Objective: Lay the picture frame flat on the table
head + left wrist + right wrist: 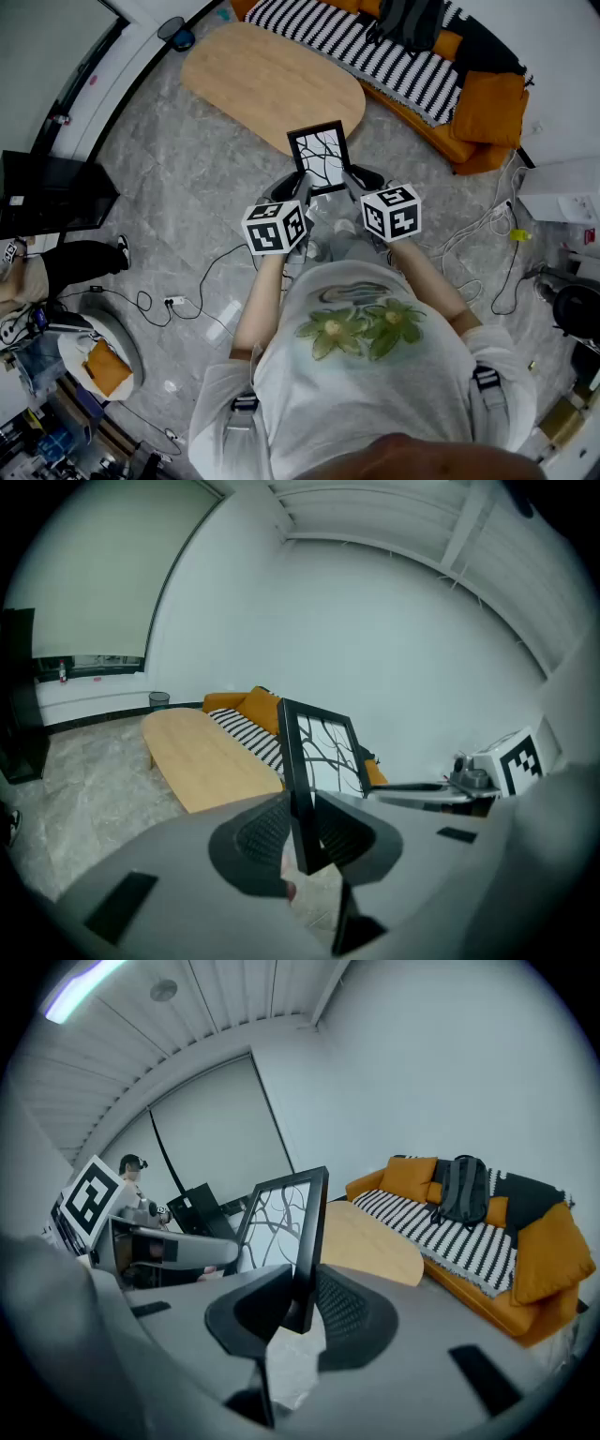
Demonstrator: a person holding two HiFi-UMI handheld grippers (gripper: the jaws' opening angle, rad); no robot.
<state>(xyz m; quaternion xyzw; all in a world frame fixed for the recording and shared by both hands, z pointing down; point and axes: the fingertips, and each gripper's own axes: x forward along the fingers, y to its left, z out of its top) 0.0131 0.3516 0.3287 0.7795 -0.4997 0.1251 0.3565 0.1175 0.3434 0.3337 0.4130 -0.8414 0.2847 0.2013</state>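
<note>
Two-handed hold: the black picture frame, a print of bare branches on white behind its glass, hangs in the air on edge, not yet flat. It is at the near end of the oval wooden table and clear of the top.

The left tongs are clamped on the frame's left side rail near the bottom corner. The right tongs pinch the right rail the same way. In both tongs' views the ribbed pads press straight on the black moulding.

Only one container shows, a small dark bin on the floor by the wall past the table's far end. Its contents can't be made out.

Head view alone takes in the whole layout: the wearer's arms, cables on the grey stone floor, and an orange sofa w/ a striped throw.

Left gripper view adds the bare white wall and the right tongs' marker cube beyond the frame.

Right gripper view catches what the left one misses: a dark backpack on the sofa, a ceiling light strip, and a person in the bkgd behind the left tongs' cube.
</note>
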